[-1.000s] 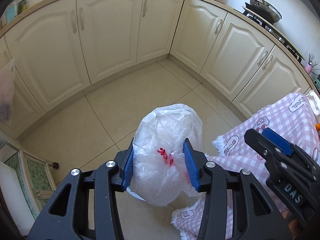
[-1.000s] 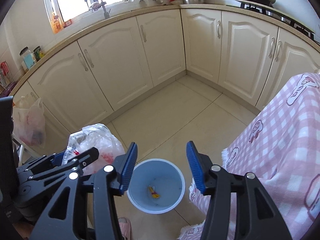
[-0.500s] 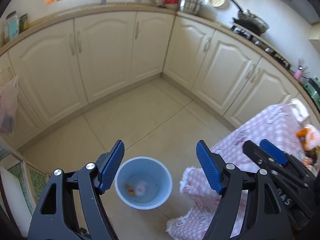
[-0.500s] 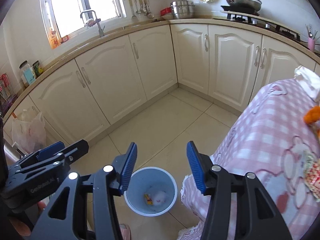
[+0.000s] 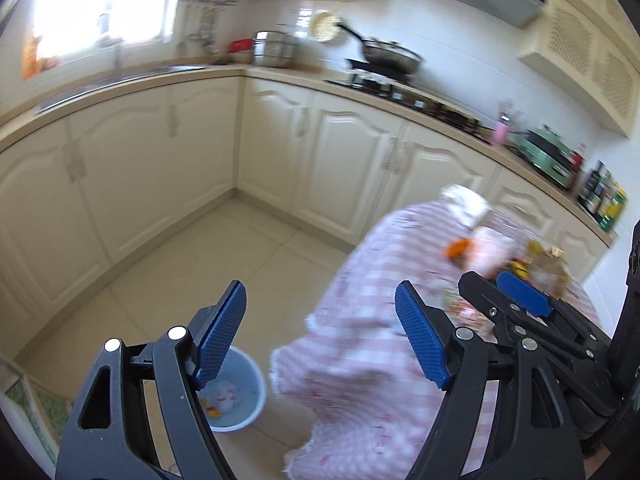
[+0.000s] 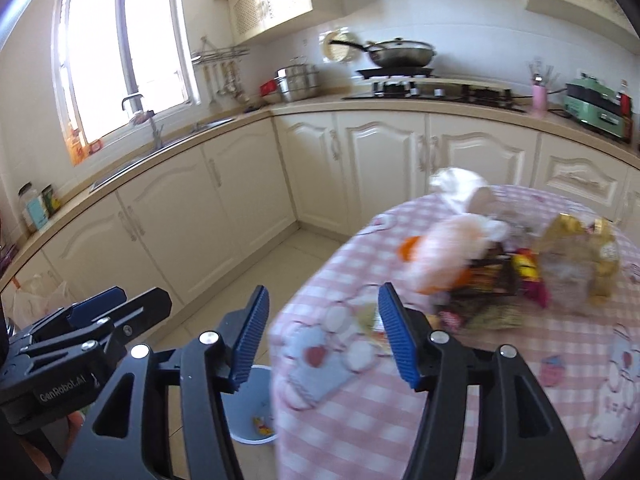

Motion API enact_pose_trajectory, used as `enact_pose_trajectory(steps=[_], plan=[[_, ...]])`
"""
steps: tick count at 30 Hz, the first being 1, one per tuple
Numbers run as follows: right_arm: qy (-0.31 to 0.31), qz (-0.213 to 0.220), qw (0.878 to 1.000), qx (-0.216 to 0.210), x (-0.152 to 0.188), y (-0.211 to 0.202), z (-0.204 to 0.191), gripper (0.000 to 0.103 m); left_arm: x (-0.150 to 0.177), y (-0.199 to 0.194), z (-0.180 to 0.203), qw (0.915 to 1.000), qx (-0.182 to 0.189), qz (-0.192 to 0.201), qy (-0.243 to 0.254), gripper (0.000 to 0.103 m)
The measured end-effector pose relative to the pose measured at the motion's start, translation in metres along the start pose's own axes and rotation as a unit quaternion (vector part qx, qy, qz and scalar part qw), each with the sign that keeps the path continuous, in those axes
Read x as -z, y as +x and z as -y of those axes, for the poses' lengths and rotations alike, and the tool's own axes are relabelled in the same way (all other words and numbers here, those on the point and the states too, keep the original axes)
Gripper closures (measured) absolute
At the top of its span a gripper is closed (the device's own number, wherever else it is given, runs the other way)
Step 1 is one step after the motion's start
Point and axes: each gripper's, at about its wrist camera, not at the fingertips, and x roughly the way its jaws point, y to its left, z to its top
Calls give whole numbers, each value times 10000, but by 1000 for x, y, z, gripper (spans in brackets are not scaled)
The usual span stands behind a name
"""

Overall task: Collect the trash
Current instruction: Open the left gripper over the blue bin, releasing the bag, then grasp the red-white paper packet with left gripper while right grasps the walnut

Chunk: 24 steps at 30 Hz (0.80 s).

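A pale blue bin (image 5: 244,400) stands on the tiled floor beside the table, holding a white plastic bag and a yellow wrapper. My left gripper (image 5: 320,292) hangs open above and beyond it, with nothing between the pads. The right gripper (image 6: 323,292) is over the table's near edge, its jaws opening and bare. On the pink checked tablecloth (image 6: 500,400) lies a heap of trash: a white-and-orange bag (image 6: 448,248), dark snack wrappers (image 6: 500,276), a clear gold-trimmed bag (image 6: 576,268) and a white cup with tissue (image 6: 460,188). The picture is blurred by motion.
Cream cabinets (image 5: 152,184) run round the corner under a counter with a sink, pots and a wok on the stove (image 6: 400,56). A plastic bag (image 6: 36,300) hangs at the far left. Open tiled floor (image 5: 224,264) lies between cabinets and table.
The left gripper let go of the white bag, which now lies in the bin. Both grippers have since risen and swung right toward the table. The right jaws stand slightly wider.
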Motion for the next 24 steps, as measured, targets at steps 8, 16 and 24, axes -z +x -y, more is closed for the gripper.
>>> enact_pose_trajectory(steps=[8, 16, 24], plan=[[568, 65, 9963, 643, 15, -30, 91, 45, 12, 13, 83, 9967, 455, -264, 618, 27], [978, -77, 9927, 706, 27, -26, 137, 45, 30, 45, 131, 9909, 448, -699, 1064, 26], [1208, -232, 9906, 594, 34, -14, 152, 45, 33, 82, 139, 9880, 218, -1074, 1084, 38]])
